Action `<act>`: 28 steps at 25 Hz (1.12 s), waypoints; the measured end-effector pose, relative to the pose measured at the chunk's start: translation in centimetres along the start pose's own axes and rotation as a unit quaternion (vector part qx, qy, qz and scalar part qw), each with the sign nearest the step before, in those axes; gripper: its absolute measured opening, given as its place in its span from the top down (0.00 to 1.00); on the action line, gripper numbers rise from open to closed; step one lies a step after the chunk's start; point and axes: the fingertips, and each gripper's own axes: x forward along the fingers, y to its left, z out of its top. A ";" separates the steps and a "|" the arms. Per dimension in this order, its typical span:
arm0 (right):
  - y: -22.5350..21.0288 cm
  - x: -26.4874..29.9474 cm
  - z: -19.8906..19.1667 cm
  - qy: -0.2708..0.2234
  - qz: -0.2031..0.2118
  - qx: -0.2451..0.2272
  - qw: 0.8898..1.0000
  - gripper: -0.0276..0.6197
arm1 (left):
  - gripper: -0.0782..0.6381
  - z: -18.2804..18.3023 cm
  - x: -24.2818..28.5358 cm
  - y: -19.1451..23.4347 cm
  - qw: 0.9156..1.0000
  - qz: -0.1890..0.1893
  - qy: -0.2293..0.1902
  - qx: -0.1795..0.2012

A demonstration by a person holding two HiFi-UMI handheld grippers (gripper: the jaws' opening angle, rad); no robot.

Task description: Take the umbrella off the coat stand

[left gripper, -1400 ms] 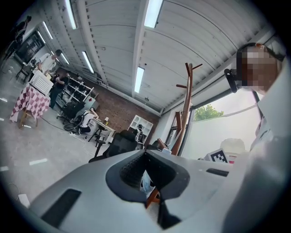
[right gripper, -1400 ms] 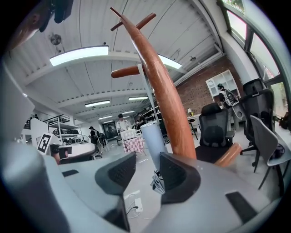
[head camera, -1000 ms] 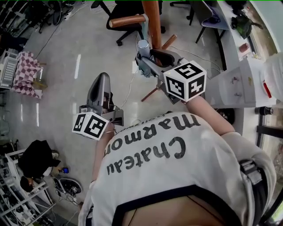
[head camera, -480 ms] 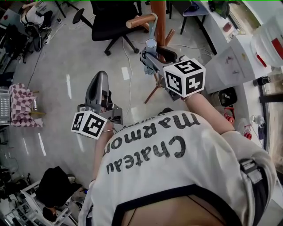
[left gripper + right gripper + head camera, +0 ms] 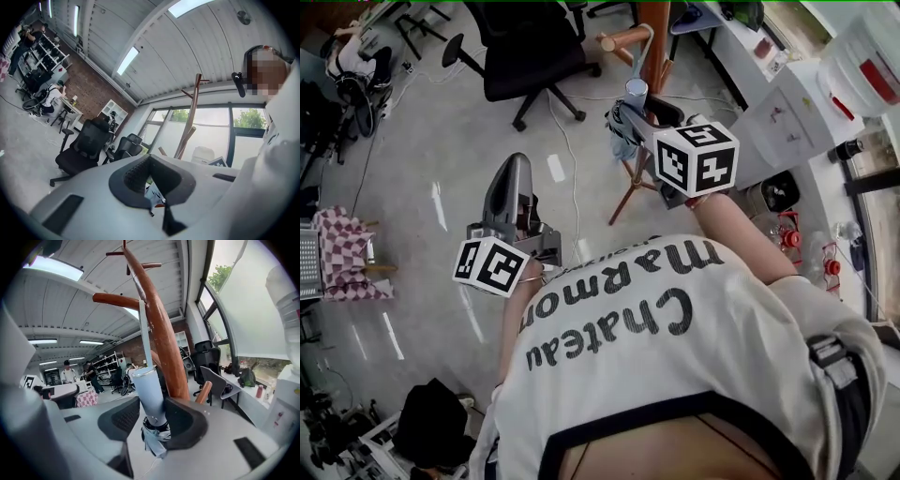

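One folded umbrella [image 5: 151, 399] hangs by its strap [image 5: 144, 331] from a peg [image 5: 117, 300] of the wooden coat stand [image 5: 161, 333], its pale handle clamped in the right gripper [image 5: 152, 423]. The lift-off is in hand; next, the strap likely needs raising and sliding out past the peg's end. The left gripper [image 5: 154, 185] hangs low, jaws together, empty. The post crowds the handle; an office chair [image 5: 525, 56] stands beyond.
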 end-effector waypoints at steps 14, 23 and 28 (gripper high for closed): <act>-0.7 -0.6 -0.1 -0.022 -0.054 -0.004 0.998 0.71 | 0.86 1.1 -3.0 1.3 1.000 -0.004 -0.017 -0.006; -0.1 -2.2 -0.3 -0.015 -0.079 -0.013 0.997 0.72 | 0.86 2.6 -5.9 2.0 0.999 0.005 -0.033 -0.001; 0.0 -3.3 -0.6 -0.014 -0.090 -0.011 0.996 0.72 | 0.86 2.4 -7.1 1.9 0.999 0.004 -0.037 -0.005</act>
